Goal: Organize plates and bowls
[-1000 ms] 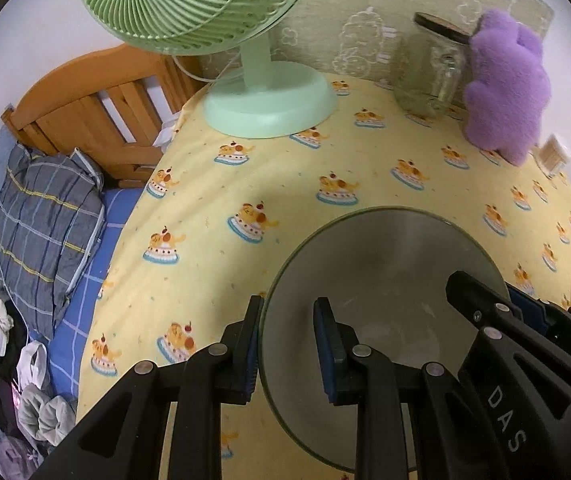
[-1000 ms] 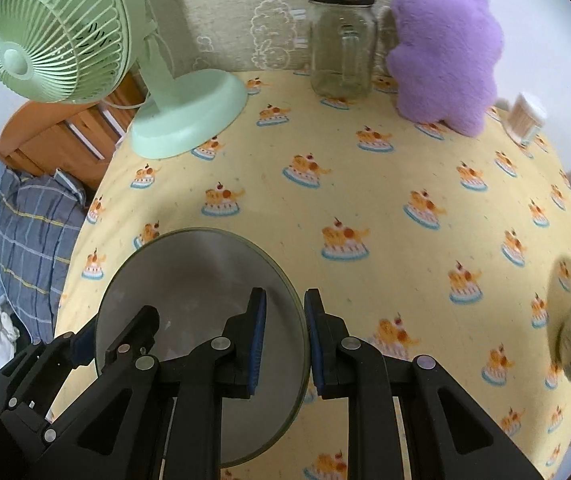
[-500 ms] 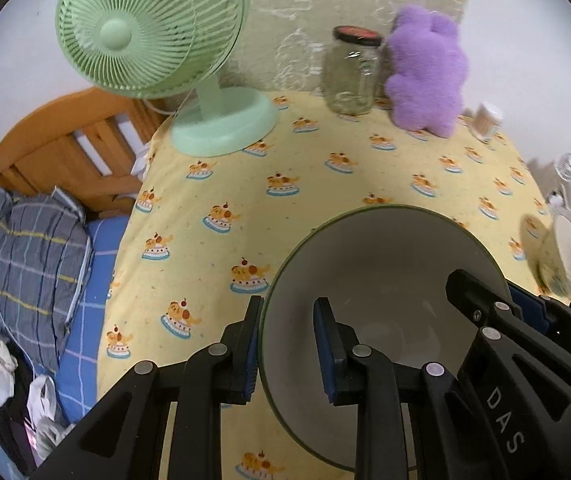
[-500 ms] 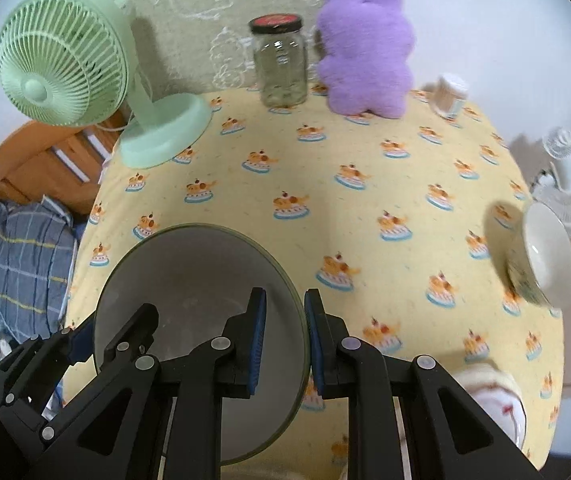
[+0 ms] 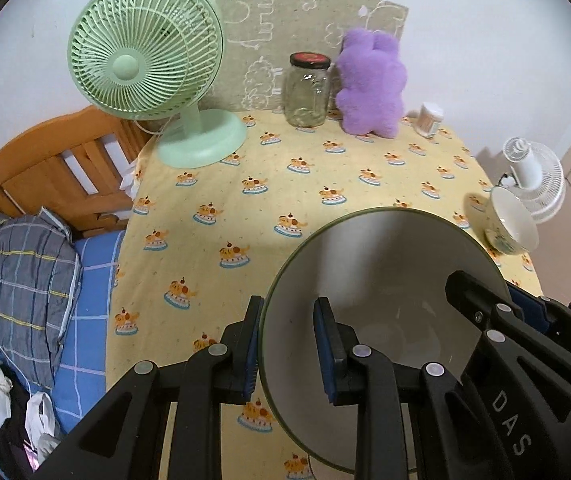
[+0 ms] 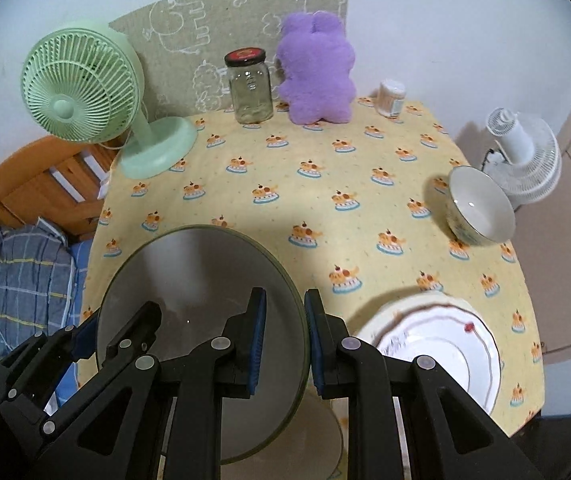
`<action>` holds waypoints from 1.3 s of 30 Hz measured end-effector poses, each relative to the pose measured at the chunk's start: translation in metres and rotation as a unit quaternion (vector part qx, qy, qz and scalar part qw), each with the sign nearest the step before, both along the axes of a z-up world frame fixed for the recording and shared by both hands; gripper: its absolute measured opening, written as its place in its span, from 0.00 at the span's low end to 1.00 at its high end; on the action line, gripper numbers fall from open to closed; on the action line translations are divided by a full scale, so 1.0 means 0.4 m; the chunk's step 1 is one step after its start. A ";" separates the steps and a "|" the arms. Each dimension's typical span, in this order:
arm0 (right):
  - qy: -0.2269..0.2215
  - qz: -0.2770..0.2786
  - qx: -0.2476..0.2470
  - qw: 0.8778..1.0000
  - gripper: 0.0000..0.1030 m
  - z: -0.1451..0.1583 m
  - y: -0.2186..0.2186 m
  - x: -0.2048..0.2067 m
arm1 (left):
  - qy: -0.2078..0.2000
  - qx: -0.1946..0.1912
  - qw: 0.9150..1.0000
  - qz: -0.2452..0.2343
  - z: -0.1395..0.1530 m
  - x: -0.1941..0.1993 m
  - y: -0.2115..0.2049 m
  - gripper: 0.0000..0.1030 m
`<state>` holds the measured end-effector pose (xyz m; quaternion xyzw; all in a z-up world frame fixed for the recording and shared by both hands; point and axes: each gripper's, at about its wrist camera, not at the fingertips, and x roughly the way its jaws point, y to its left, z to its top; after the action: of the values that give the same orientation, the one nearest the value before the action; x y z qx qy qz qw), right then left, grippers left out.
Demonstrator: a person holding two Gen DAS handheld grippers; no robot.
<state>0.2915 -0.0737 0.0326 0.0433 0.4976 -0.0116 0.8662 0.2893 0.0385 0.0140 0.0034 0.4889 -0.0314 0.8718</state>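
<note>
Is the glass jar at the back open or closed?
Closed. The jar stands upright beside the purple plush with its dark, red-topped lid seated on the mouth.

left tongs (image 5: 287, 350) clamp grey bowl (image 5: 381, 276) rim | right tongs (image 5: 525, 316) grip opposite rim

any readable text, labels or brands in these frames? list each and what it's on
"DAS": white letters on the right gripper arm, seen in the left wrist view.
Jar lid: red label, too small to read.
Small container near the table's back right: print blurred, unreadable.
Nothing else legible.
</note>
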 end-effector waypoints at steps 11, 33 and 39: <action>-0.008 -0.038 0.002 0.999 0.22 0.005 -0.021 -0.122 | 0.005 -0.018 0.999 -0.032 -0.009 -0.099 -0.020 0.22; 0.081 -0.018 0.010 0.996 0.22 -0.153 -0.075 -0.181 | 0.085 -0.005 0.996 -0.019 -0.149 -0.167 -0.075 0.22; 0.090 -0.005 0.010 0.996 0.22 -0.175 -0.067 -0.165 | 0.086 0.004 0.996 -0.010 -0.157 -0.164 -0.072 0.22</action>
<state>0.2254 -0.1006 -0.0372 0.0534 0.5735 -0.0150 0.8173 0.2239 0.0096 -0.0488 0.0092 0.5617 -0.0378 0.8264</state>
